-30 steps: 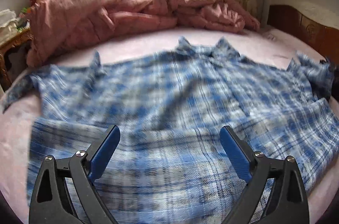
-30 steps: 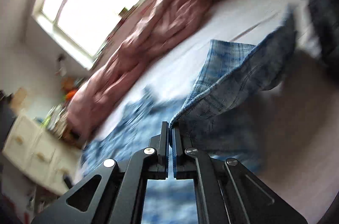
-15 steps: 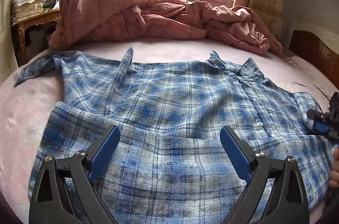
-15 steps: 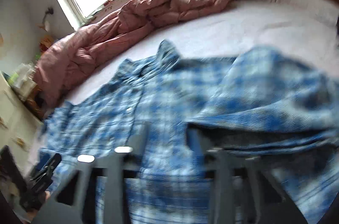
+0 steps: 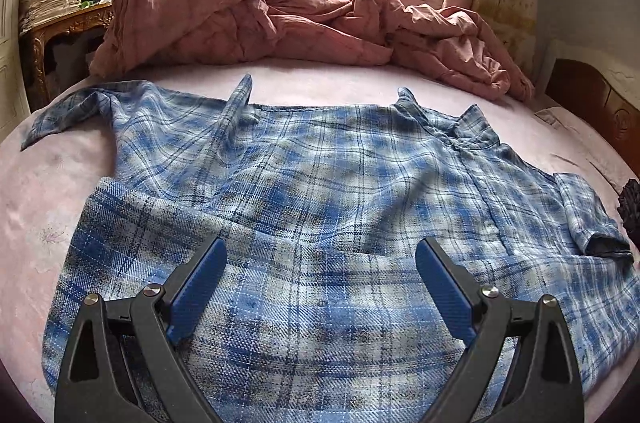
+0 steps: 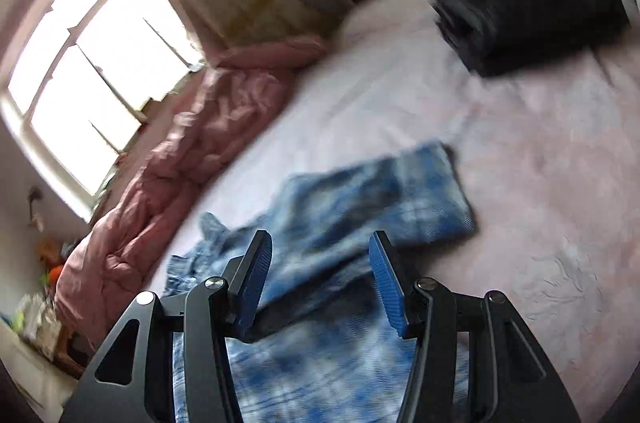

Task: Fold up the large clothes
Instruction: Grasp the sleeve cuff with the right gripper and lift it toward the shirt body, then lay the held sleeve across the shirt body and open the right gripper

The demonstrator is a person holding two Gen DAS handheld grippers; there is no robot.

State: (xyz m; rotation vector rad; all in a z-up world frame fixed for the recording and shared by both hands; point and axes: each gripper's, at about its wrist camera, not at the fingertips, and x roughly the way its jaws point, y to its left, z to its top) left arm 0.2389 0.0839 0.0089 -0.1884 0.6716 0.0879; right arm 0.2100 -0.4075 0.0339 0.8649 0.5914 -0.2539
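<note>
A blue plaid shirt (image 5: 320, 191) lies spread on the pink bed sheet (image 5: 52, 207), collar to the far right, its near edge folded over. One sleeve (image 5: 72, 111) stretches to the far left; the other sleeve (image 5: 588, 219) lies folded in at the right. My left gripper (image 5: 320, 259) is open and empty just above the shirt's near part. My right gripper (image 6: 318, 259) is open and empty above the folded sleeve (image 6: 380, 199), which looks blurred in the right wrist view.
A crumpled pink quilt (image 5: 280, 15) lies along the far side of the bed under the window. A folded dark garment (image 6: 524, 11) sits near the wooden headboard (image 5: 592, 103). A carved side table with paper stacks (image 5: 52, 7) stands at the left.
My right gripper has opened and let go of the sleeve, which now lies folded onto the shirt. It has then pulled away from the shirt. The left view has steadied over the shirt.
</note>
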